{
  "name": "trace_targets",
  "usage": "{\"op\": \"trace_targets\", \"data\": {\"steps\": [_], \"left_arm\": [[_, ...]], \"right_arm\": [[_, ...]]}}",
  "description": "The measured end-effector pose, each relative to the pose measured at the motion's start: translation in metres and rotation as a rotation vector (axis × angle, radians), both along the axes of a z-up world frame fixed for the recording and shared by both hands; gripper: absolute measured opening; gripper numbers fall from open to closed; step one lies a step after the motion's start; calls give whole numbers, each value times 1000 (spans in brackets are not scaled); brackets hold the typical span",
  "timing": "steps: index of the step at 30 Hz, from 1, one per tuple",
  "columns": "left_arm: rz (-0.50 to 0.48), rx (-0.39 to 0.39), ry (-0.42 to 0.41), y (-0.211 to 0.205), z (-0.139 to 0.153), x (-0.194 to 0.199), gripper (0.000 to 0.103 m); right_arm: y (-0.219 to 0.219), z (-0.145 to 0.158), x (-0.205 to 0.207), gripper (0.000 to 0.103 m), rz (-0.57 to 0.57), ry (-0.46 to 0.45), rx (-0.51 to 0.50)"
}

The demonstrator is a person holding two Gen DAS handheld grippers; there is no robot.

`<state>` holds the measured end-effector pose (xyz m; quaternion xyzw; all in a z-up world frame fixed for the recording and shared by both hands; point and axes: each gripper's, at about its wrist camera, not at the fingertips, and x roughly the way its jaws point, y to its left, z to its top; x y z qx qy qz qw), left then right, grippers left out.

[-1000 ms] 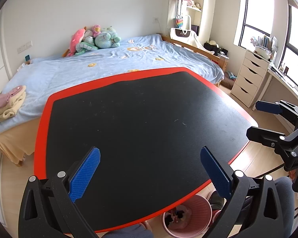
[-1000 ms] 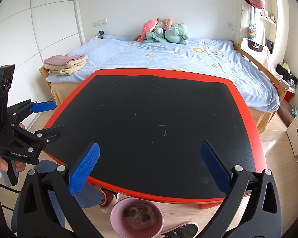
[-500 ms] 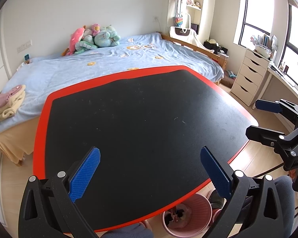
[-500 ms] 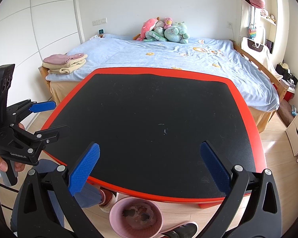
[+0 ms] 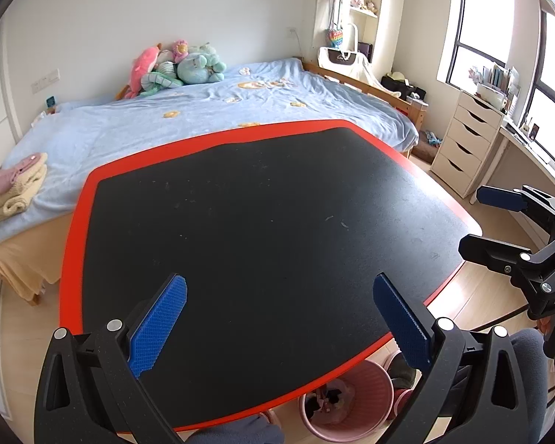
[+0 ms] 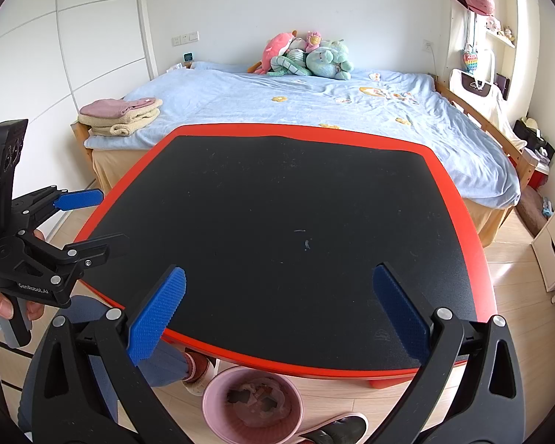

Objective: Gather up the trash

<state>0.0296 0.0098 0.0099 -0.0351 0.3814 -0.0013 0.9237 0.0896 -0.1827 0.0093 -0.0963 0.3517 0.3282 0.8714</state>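
A black-topped table with a red rim (image 5: 74,222) (image 6: 473,222) fills both views; its top carries only faint specks. A pink trash bin (image 5: 346,396) (image 6: 253,403) with scraps inside stands on the floor under the near edge. My left gripper (image 5: 279,310) is open and empty over the table's near edge; it also shows at the left of the right wrist view (image 6: 92,220). My right gripper (image 6: 277,305) is open and empty over the near edge; it also shows at the right of the left wrist view (image 5: 481,218).
A bed with a blue cover (image 5: 203,118) lies beyond the table, with plush toys (image 6: 307,55) and folded towels (image 6: 122,114). A white drawer unit (image 5: 466,140) stands at the right by the window. My legs and a shoe (image 6: 199,370) are by the bin.
Both views have shifted slightly; the table's far edge sits a little lower in frame. Both grippers stay open and empty.
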Motion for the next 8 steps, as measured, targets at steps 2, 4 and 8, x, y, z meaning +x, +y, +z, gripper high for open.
{"op": "trace_targets", "data": {"steps": [2, 4, 8], "left_arm": [[0, -4, 3, 1, 0, 2, 97], [1, -6, 4, 1, 0, 2, 97], [1, -5, 4, 2, -1, 2, 97]], "right_arm": [[0, -1, 0, 99, 1, 0, 0], [0, -1, 0, 99, 1, 0, -1], [0, -1, 0, 99, 2, 0, -2]]}}
